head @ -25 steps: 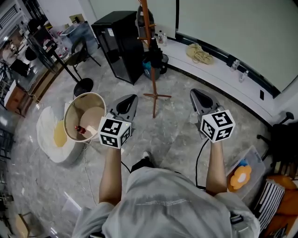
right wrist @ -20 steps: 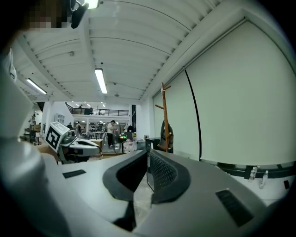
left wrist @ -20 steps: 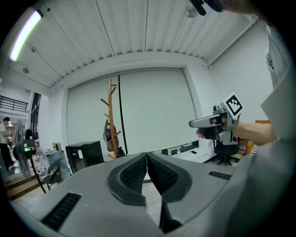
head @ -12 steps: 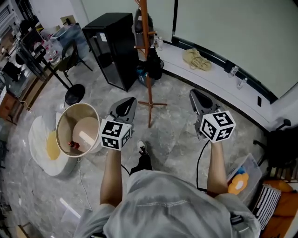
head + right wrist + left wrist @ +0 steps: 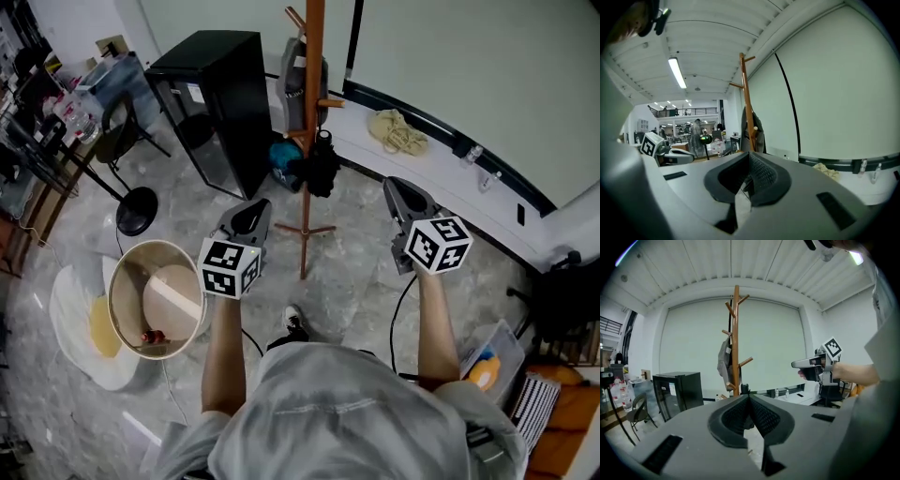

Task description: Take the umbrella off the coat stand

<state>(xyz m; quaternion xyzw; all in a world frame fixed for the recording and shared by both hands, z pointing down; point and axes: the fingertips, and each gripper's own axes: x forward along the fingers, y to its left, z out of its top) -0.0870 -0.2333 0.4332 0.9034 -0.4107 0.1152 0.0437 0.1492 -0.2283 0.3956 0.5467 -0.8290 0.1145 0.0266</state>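
The coat stand (image 5: pixel 313 112) is a tall orange-brown wooden pole on a cross foot (image 5: pixel 305 230), straight ahead. A black folded umbrella (image 5: pixel 322 167) hangs low on it, with a grey garment (image 5: pixel 294 82) higher up. My left gripper (image 5: pixel 251 214) is shut and empty, short of the stand and to its left. My right gripper (image 5: pixel 399 193) is shut and empty, to the stand's right. In the left gripper view the stand (image 5: pixel 736 338) rises above my shut jaws (image 5: pixel 749 397), and the umbrella's black top (image 5: pixel 744 389) peeks just over them. The right gripper view shows the stand (image 5: pixel 747 103) ahead.
A black cabinet (image 5: pixel 225 103) stands left of the stand. A beige bucket (image 5: pixel 155 300) sits on a white mat (image 5: pixel 80 323) at my left. A low window ledge (image 5: pixel 441 164) with a rope coil (image 5: pixel 398 131) runs behind. A box (image 5: pixel 487 370) and black chair (image 5: pixel 562 291) are at the right.
The person has walked toward the coat stand, and both grippers came closer to it. The stand looms larger, and the bucket has slid down and left in the head view.
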